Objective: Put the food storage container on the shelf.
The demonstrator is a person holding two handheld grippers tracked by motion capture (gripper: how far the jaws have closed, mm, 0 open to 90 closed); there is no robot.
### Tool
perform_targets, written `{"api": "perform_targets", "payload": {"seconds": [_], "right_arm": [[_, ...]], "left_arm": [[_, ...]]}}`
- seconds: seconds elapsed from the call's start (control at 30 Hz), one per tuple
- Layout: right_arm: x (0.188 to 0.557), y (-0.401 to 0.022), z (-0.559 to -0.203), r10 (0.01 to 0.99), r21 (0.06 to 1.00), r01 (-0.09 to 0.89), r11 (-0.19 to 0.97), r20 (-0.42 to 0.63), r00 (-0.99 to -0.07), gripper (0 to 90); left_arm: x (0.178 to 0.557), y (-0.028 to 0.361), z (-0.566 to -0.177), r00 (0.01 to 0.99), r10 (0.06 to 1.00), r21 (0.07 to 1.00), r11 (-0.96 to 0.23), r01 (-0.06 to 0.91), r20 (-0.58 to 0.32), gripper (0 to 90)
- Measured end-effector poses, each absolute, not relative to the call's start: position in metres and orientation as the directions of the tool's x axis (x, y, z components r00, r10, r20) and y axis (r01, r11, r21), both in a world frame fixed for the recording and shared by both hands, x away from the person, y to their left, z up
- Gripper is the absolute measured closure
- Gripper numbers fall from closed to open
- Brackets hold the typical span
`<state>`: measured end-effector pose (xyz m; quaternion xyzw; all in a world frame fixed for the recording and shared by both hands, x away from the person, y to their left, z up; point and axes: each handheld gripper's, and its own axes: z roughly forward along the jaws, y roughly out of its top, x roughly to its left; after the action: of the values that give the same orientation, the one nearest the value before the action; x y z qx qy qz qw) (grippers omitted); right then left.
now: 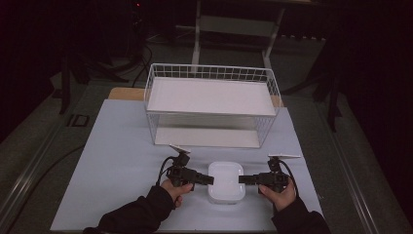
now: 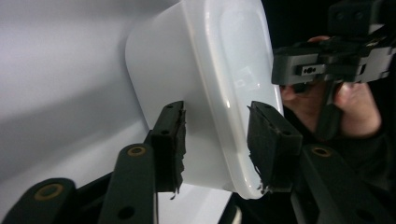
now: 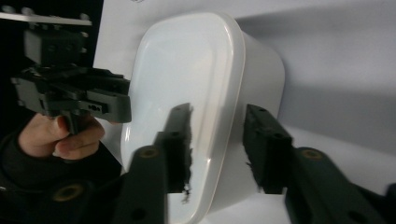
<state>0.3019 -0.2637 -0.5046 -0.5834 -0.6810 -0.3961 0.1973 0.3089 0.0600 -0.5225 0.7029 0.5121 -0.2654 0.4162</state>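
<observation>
Here a smooth, glossy white plastic container (image 1: 226, 182) with rounded corners and a closed lid stands on the matte pale desk (image 1: 117, 161), in front of a white wire basket (image 1: 213, 105). The left claw (image 1: 208, 180) clamps on its left end and the right claw (image 1: 243, 179) on its right end; the black pads (image 2: 173, 140) look frayed.
</observation>
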Motion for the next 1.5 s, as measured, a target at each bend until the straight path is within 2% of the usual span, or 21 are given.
{"api": "perform_targets", "payload": {"seconds": [0.03, 0.17, 0.23, 0.5, 0.73, 0.93, 1.1, 1.5], "right_arm": [[0.301, -0.265, -0.501, 0.641, 0.308, 0.951, 0.001, 0.730, -0.237, 72.5], [0.299, -0.265, -0.500, 0.653, 0.299, 0.954, 0.001, 0.723, -0.227, 72.9], [0.299, -0.265, -0.499, 0.658, 0.300, 0.954, -0.001, 0.719, -0.225, 73.1], [0.294, -0.261, -0.494, 0.678, 0.323, 0.946, 0.007, 0.694, -0.242, 74.2], [0.290, -0.259, -0.484, 0.689, 0.370, 0.929, 0.023, 0.667, -0.283, 78.1], [0.290, -0.255, -0.481, 0.699, 0.400, 0.916, 0.033, 0.645, -0.307, 78.0], [0.290, -0.253, -0.471, 0.691, 0.451, 0.892, 0.041, 0.631, -0.351, 78.0], [0.294, -0.244, -0.427, 0.677, 0.546, 0.837, 0.044, 0.600, -0.427, 78.2]], "left_arm": [[0.309, 0.059, -0.521, 0.338, 0.505, 0.316, -0.131, 0.940, -0.795, 59.8], [0.307, 0.058, -0.515, 0.347, 0.530, 0.328, -0.133, 0.935, -0.774, 64.2], [0.306, 0.059, -0.512, 0.357, 0.531, 0.338, -0.137, 0.931, -0.769, 69.6], [0.304, 0.062, -0.511, 0.340, 0.517, 0.318, -0.134, 0.939, -0.786, 73.3], [0.296, 0.065, -0.499, 0.380, 0.528, 0.369, -0.131, 0.920, -0.759, 78.7], [0.295, 0.068, -0.497, 0.385, 0.531, 0.378, -0.128, 0.917, -0.755, 79.2], [0.294, 0.071, -0.481, 0.423, 0.528, 0.430, -0.116, 0.895, -0.737, 79.6], [0.297, 0.083, -0.439, 0.475, 0.535, 0.515, -0.085, 0.853, -0.699, 79.7]]}}
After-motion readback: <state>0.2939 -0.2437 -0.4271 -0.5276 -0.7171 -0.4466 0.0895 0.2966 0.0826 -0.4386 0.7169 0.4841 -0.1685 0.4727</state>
